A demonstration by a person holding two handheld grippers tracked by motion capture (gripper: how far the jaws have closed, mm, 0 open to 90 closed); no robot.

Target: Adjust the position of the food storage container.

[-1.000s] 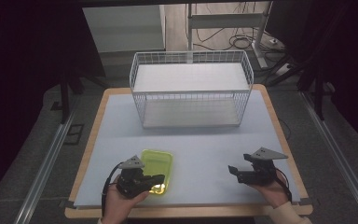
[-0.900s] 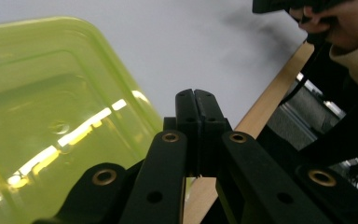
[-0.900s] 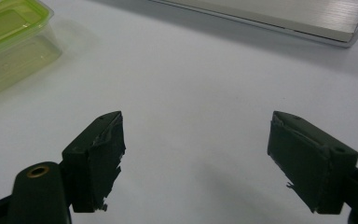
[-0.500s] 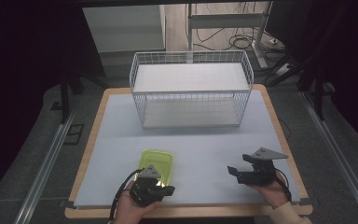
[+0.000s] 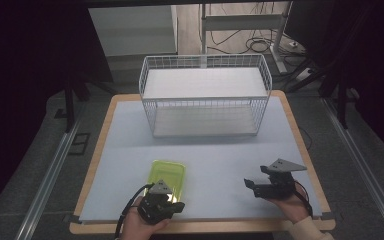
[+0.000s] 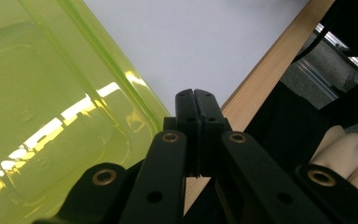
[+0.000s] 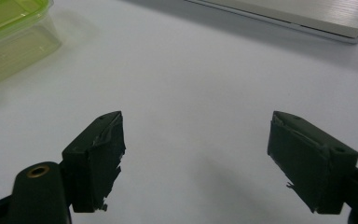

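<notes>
In the lower left of the high view I have my left gripper (image 5: 176, 206) at the near end of the yellow-green container (image 5: 168, 177), which lies on the pale table (image 5: 220, 155) close to its front edge. In the left gripper view its jaws are pressed together with no gap, their tips just past the container's (image 6: 51, 102) corner rim, over the wooden table edge (image 6: 270, 70); I cannot tell whether they pinch anything. At upper centre of the high view stands the white wire basket (image 5: 205, 95), well apart from both tools. In the lower right, my right gripper (image 5: 250, 185) is held wide, jaws far apart over bare table.
</notes>
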